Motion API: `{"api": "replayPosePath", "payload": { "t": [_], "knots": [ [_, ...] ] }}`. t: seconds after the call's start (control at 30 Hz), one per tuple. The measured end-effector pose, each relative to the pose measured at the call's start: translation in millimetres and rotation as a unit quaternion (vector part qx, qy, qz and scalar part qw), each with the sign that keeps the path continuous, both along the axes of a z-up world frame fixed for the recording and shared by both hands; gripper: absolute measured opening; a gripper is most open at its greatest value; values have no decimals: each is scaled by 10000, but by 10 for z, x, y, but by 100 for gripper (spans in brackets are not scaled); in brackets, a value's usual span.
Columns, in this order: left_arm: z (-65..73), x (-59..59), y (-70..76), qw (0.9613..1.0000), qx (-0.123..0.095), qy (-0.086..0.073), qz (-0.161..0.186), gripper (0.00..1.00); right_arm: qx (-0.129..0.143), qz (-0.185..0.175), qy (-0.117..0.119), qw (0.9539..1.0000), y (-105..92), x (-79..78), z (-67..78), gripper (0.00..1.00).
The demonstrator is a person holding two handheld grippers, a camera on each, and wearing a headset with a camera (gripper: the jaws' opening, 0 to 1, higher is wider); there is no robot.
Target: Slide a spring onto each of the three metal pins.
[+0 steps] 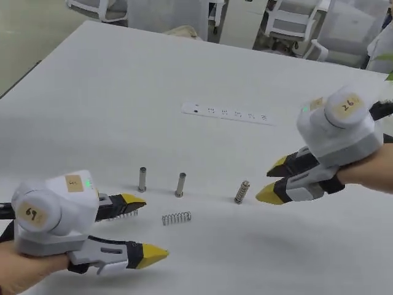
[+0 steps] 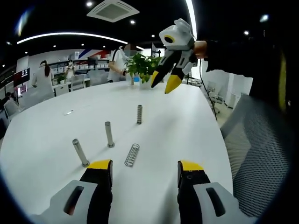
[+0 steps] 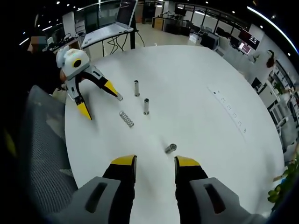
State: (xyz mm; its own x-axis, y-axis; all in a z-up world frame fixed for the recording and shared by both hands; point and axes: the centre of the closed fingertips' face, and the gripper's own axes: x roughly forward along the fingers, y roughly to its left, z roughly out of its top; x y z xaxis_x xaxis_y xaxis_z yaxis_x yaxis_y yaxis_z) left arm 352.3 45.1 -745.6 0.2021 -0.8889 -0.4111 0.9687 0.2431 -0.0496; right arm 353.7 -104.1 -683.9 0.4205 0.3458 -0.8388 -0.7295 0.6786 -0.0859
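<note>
Three metal pins stand in a row on the white table [image 1: 92, 98]. The left pin [image 1: 142, 179] and the middle pin [image 1: 180, 184] are bare; the right pin [image 1: 242, 192] wears a spring. A loose spring [image 1: 176, 217] lies flat in front of the middle pin. My left gripper [image 1: 147, 226] is open and empty, low at the near left, its tips just left of that spring [image 2: 132, 154]. A second small spring seems to lie under its upper jaw. My right gripper [image 1: 268, 182] hovers open and empty just right of the sprung pin [image 3: 170, 148].
A white power strip [image 1: 227, 113] lies beyond the pins, mid-table. Office chairs [image 1: 295, 21] stand past the far edge, and a mesh chair [image 2: 261, 154] sits close at the near side. People and plants are far off across the room.
</note>
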Motion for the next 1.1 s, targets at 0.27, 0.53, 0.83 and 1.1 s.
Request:
{"api": "replayPosePath", "payload": {
  "t": [0.27, 0.53, 0.83, 1.1],
  "knots": [
    [-133, 111, -121, 9999, 48, -2, -110, 49, 97, -160, -75, 9998, 18, -158, 53, 30],
    [-209, 179, -161, 9998, 102, 2, -161, 44, 149, -296, -34, 9994, 39, -273, 2, 30],
    [-289, 216, -196, 9994, 250, -173, -192, 31, 215, -346, -50, 9992, 91, -315, -1, 30],
    [-319, 219, -203, 9988, 357, -277, -199, 19, 251, -334, -62, 9991, 127, -341, -2, 30]
  ]
}}
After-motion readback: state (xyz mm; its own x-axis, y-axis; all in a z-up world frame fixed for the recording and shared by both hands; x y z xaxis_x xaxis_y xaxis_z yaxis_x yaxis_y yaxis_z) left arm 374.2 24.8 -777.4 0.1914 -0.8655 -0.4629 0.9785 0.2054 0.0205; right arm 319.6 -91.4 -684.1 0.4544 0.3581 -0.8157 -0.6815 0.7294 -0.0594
